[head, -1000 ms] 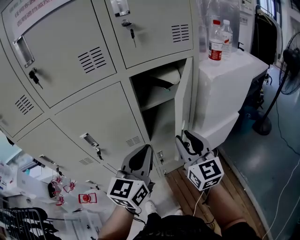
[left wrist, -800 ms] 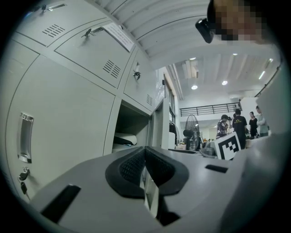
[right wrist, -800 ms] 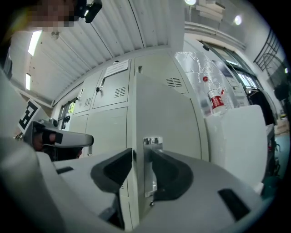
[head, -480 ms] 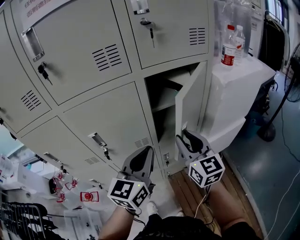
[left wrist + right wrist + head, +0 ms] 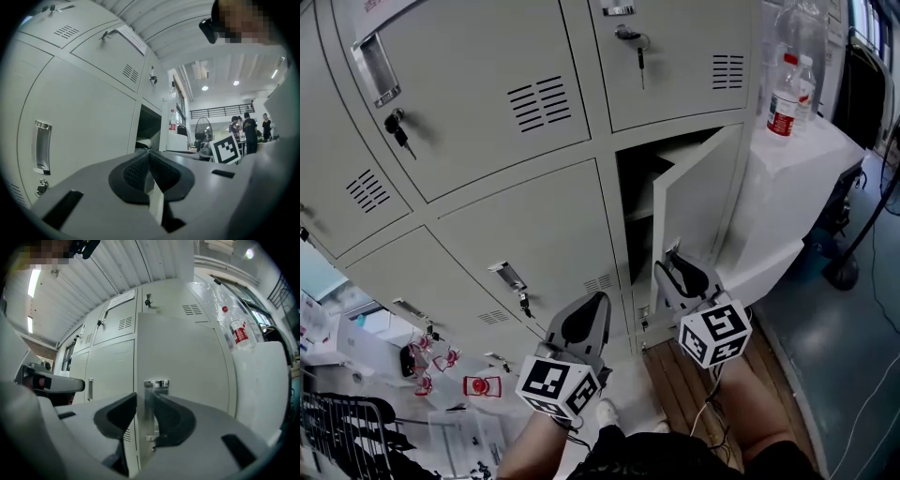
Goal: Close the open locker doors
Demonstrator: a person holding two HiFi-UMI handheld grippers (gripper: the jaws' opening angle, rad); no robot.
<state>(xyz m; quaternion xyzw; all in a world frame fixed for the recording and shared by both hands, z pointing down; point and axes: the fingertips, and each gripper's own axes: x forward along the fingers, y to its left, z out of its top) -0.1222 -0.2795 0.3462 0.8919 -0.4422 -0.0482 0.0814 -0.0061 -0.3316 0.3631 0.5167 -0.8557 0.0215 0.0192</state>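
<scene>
Right gripper (image 5: 145, 404) fingers, part spread, pinch the edge of the locker door (image 5: 187, 362); left gripper (image 5: 151, 161) fingers pressed together, empty

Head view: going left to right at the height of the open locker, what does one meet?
A closed door's handle → open compartment → half-open door → white cabinet.

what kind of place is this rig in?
Probably a locker area in a workshop-type hall: a bank of grey metal lockers with keys in the locks, one door open, a pedestal fan, bottled water on a white cabinet.
</scene>
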